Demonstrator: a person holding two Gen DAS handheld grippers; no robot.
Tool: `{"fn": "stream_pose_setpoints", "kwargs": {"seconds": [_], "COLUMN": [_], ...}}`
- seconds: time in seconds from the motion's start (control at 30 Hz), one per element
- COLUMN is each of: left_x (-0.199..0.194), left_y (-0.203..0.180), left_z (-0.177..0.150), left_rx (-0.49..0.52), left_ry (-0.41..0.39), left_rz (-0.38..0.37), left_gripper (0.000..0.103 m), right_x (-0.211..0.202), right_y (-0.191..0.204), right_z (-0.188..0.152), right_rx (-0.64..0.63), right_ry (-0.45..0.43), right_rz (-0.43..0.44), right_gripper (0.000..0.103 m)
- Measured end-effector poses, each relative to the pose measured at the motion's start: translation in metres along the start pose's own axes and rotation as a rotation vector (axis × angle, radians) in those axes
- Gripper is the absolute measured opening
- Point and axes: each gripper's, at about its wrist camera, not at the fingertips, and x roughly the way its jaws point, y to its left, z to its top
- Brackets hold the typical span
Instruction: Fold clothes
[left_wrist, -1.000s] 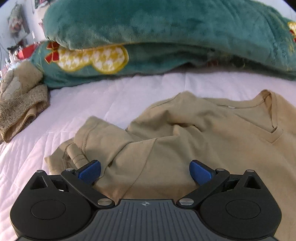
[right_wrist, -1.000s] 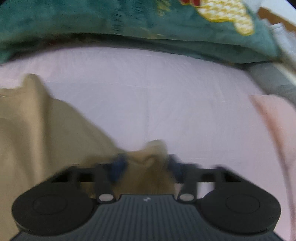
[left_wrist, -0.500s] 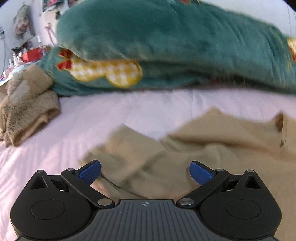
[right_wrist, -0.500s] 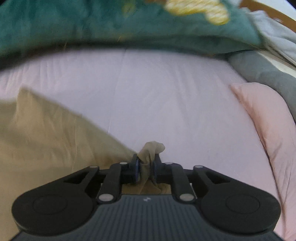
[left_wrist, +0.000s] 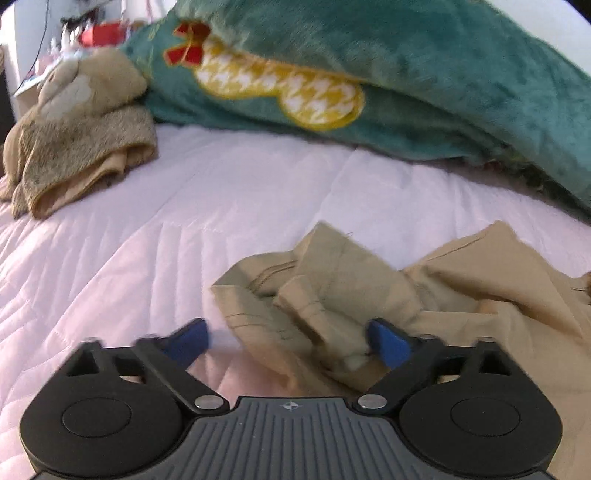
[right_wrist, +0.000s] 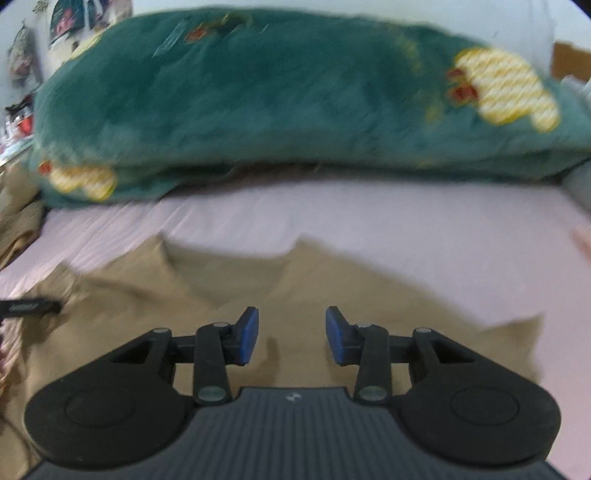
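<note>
We see tan shirt (left_wrist: 461, 295) crumpled on pink bed (left_wrist: 147, 240), near side of green pillow (left_wrist: 406, 66). Our left gripper (left_wrist: 288, 341) jaws wide apart over bunched sleeve. Our right gripper (right_wrist: 291, 334) jaws apart above shirt, holding nothing.

The left gripper (left_wrist: 290, 341) is hanging low with its blue pads (left_wrist: 388, 343) spread wide, nothing clamped between them. The right gripper (right_wrist: 291, 338) is hovering level, its jaws parted to a narrower gap; it seems to be holding nothing, though that view is blurred.
</note>
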Motion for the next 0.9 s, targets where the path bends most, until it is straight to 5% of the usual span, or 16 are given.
{"fn": "stream_pose_setpoints", "kwargs": {"seconds": [0.07,0.17,0.27,0.37,0.5,0.6,0.8,0.9], "left_x": [-0.005,-0.011,-0.018,-0.021,0.003,-0.007,-0.054,-0.078], "left_y": [-0.007,-0.014,-0.009,0.007,0.033,0.036,0.017,-0.011], "left_z": [-0.001,-0.002,-0.003,0.0,0.004,0.01,0.044,0.069], "left_rx": [0.02,0.033,0.0,-0.036,-0.066,-0.113,-0.139,-0.035], "left_ry": [-0.028,-0.063,-0.111,-0.134,-0.01,-0.021,-0.142,-0.226], "left_rz": [-0.031,-0.062,-0.079,-0.042,0.024,0.069,0.174,0.119], "left_gripper": [0.045,0.015,0.01,0.009,0.014,0.015,0.036,0.057], "right_x": [0.007,0.005,0.011,0.012,0.012,0.012,0.001,-0.014], "right_y": [0.006,0.017,0.014,0.014,0.021,0.02,0.003,-0.018], "right_z": [-0.011,-0.033,-0.047,-0.058,-0.061,-0.06,-0.042,-0.017], "right_rx": [0.004,0.025,0.053,0.012,-0.064,-0.066,0.007,0.08], "right_ry": [0.019,0.064,0.1,0.071,0.061,0.065,0.089,0.036], "right_rz": [0.007,0.004,0.001,-0.013,-0.043,-0.036,0.029,0.087], "right_gripper": [0.04,0.041,0.043,0.044,0.049,0.05,0.05,0.05]}}
